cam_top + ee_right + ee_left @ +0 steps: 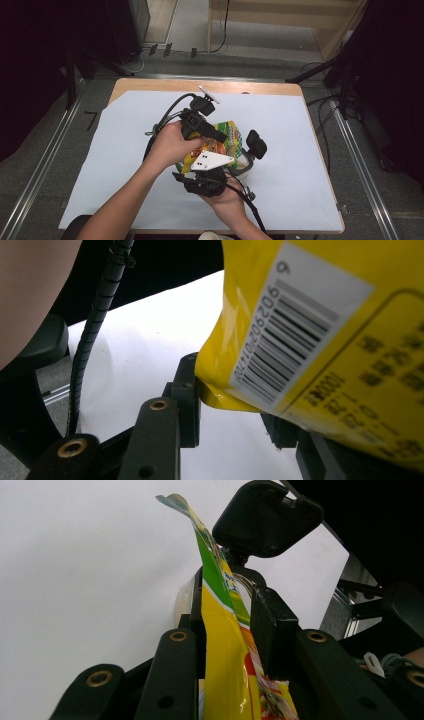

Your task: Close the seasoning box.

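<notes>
Snack bag pinched between left hand-held gripper and right hand-held gripper

The tabletop was wooden, with a light edge showing along its far and right sides. A large white sheet lay flat on it, covering nearly all of the surface beneath and around the fingers. A clear container stood on the sheet just beside the fingers.
</notes>
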